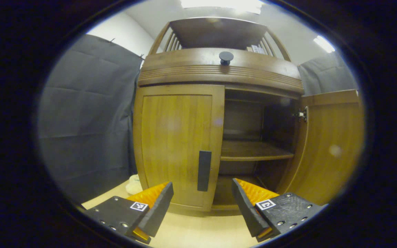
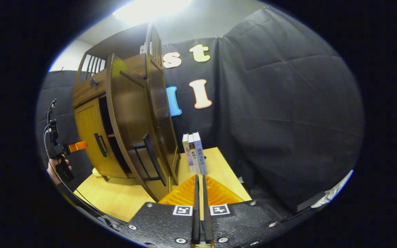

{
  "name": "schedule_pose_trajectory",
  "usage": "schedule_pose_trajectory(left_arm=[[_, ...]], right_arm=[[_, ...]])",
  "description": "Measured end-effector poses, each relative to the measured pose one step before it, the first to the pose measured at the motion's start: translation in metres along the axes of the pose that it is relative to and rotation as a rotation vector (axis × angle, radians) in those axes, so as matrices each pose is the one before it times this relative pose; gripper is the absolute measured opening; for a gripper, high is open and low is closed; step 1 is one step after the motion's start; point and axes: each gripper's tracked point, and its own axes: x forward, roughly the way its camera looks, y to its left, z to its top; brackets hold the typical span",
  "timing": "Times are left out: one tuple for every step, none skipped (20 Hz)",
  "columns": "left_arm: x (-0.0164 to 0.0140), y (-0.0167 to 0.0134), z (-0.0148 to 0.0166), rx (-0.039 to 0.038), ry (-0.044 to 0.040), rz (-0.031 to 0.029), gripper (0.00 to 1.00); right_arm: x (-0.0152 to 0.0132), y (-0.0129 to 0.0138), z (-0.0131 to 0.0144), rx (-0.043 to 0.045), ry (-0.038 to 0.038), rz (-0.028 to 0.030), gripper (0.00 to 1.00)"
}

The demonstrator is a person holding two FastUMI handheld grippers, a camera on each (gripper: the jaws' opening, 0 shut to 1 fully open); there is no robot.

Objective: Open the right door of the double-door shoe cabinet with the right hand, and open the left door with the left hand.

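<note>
The wooden shoe cabinet (image 1: 219, 69) stands straight ahead in the left gripper view. Its left door (image 1: 176, 144) is closed, with a dark vertical handle (image 1: 204, 170) near its inner edge. The right door (image 1: 333, 144) is swung wide, baring the shelves (image 1: 253, 151) inside. My left gripper (image 1: 202, 210) is open, a little short of the left door, with the handle between and beyond its fingers. In the right gripper view the right gripper (image 2: 199, 203) is shut on nothing, back from the open right door (image 2: 133, 127) and its handle (image 2: 150, 155). The left gripper (image 2: 76, 146) shows there in a hand, near the left door (image 2: 91, 144).
The cabinet rests on a light wooden table (image 2: 115, 196). Three books (image 2: 194, 153) stand upright on it to the cabinet's right, just beyond my right gripper. A dark round knob (image 1: 226, 57) sits on the cabinet's drawer front. A pale object (image 1: 133, 184) lies at the cabinet's left foot.
</note>
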Motion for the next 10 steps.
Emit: schedule_pose_trajectory(left_arm=[[0.01427,0.00512,0.00089,0.01876,0.0116,-0.01512,1.0],[0.01017,-0.00289,0.00306,0.00765,-0.00231,-0.02204,1.0],[0.01208,0.00075,0.00055,0.00019,-0.00239,-0.0194,1.0],[0.013,0.00284,-0.00394,-0.00435,0.00116,-0.02023,0.97],[0.01249,0.00035,-0.00188,-0.00837,0.00045,-0.02216,0.97],[0.01212,0.00227,-0.00222,-0.01168,-0.00464,-0.02411,1.0],[0.00998,0.00081,-0.00126,-0.01199,-0.0056,-0.01672,1.0],[0.00682,-0.00015,-0.00172,-0.01098,-0.00645,-0.00546,1.0],[0.00827,0.00292,-0.0027,-0.00477,-0.00144,0.00859,0.97],[0.00904,0.00298,-0.00367,0.00003,0.00997,0.00624,0.97]], right_arm=[[-0.00382,0.0073,0.00238,-0.00371,-0.01315,-0.02472,0.19],[-0.00276,0.00611,0.00407,-0.00092,-0.01578,-0.02989,0.34],[-0.00228,0.00516,0.00145,-0.00095,-0.01021,-0.02701,0.49],[-0.0031,0.00657,0.00041,0.00191,-0.00532,-0.02268,0.63],[-0.00489,0.00727,0.00032,0.00387,-0.00522,-0.01734,0.76],[-0.00513,0.00671,0.00141,0.00464,-0.00605,-0.01342,0.83],[-0.00509,0.0071,0.00126,0.00113,-0.00469,-0.01138,0.89],[-0.00349,0.00402,-0.00004,-0.00247,0.00018,-0.01507,0.92],[-0.00383,0.00302,-0.00161,-0.00571,0.00131,-0.01477,0.94],[-0.00444,0.00304,-0.00043,-0.00564,0.00205,-0.01603,0.92]])
